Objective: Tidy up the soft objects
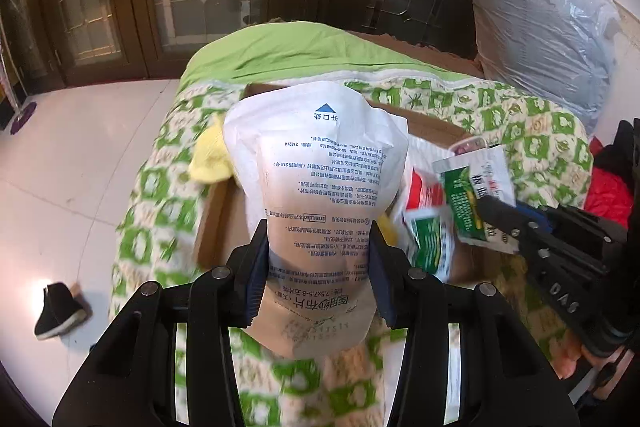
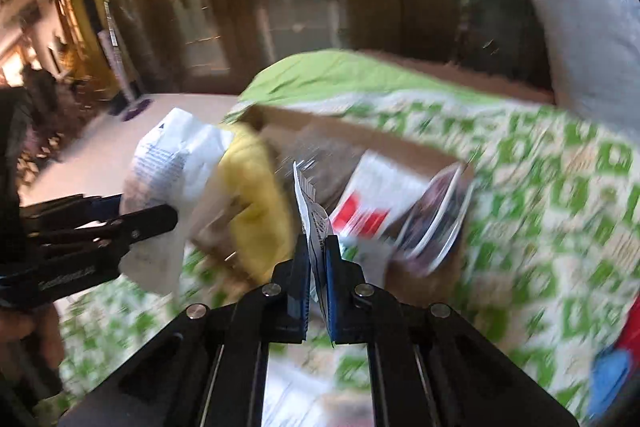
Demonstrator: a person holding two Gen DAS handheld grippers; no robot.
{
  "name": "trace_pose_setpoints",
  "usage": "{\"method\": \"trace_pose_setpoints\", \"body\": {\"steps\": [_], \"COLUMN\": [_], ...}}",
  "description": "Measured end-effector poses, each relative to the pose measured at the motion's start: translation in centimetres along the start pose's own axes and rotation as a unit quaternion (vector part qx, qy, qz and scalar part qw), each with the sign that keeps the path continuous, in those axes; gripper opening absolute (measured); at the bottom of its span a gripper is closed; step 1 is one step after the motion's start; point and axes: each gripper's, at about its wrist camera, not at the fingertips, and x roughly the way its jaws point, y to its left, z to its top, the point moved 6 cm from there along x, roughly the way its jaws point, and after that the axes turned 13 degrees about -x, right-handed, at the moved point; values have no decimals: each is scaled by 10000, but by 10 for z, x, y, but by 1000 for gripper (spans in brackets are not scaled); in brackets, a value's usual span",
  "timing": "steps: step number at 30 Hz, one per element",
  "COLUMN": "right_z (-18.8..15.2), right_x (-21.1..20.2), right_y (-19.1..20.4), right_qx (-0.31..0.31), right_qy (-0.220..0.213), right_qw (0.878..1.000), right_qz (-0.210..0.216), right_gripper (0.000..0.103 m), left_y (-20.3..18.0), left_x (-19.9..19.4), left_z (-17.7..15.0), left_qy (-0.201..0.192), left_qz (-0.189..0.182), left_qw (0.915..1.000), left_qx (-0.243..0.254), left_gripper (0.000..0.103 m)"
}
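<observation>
The left hand-held gripper (image 1: 318, 259) clamps a puffy white printed pouch (image 1: 320, 163); the right hand-held gripper (image 2: 318, 259) pinches a thin green sachet (image 1: 476, 195), both above the cardboard box (image 2: 320, 131).

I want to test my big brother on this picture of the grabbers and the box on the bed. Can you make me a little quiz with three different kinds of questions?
1. True or false: the left gripper holds nothing.
2. Which gripper pinches the thin green and white packet? A) left B) right C) neither
3. Fill in: the yellow cloth lies at the edge of the cardboard ____.

Key
1. False. It is clamped on the big white pouch with blue print.
2. B. The right gripper is shut on it, edge-on in its own camera.
3. Box. The cardboard box sits on the green and white quilt.
</observation>
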Motion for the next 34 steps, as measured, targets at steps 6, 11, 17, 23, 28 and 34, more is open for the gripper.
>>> {"method": "trace_pose_setpoints", "body": {"steps": [6,11,17,23,28,34], "right_z": [1,-2,-24,-62,-85,-104], "right_x": [32,21,-18,-42,-51,-50], "right_y": [-18,-21,-16,-3,17,38], "right_qx": [263,501,780,1069,1207,944], "right_qy": [249,171,11,53,416,728], "right_qw": [9993,9985,9969,9936,9911,9924], "right_qz": [60,138,119,370,382,301], "right_gripper": [7,74,74,75,75,75], "left_y": [-14,-18,-16,-12,-5,6], "left_x": [17,11,-7,-30,-44,-55], "left_z": [17,18,-5,-29,-45,-61], "left_qy": [-60,-107,-178,-91,16,-5], "left_qz": [12,73,413,156,157,226], "left_qw": [9997,9998,9989,9997,9994,9988], "left_qx": [239,149,156,-168,-313,-425], "left_gripper": [49,61,71,71,71,71]}}
